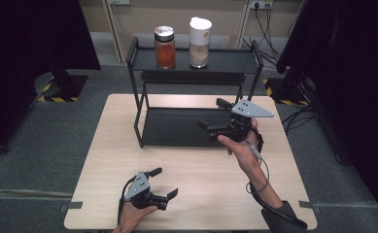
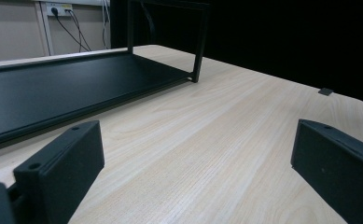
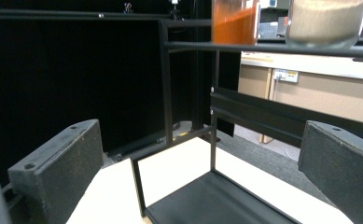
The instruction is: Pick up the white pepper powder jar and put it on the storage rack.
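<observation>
At the near left of the pale wood-grain table (image 1: 191, 165), the left gripper (image 1: 166, 183) rests low with its flat black jaws spread wide and empty. The black metal two-tier rack (image 1: 143, 121) stands behind, its top shelf carrying an orange-filled jar (image 1: 165, 47) and a white-lidded jar (image 1: 199, 42), both cut off at the top in the right gripper view. To the right, the right gripper (image 1: 211, 113) hovers over the rack's lower shelf, jaws wide apart, holding nothing, well below the jars.
</observation>
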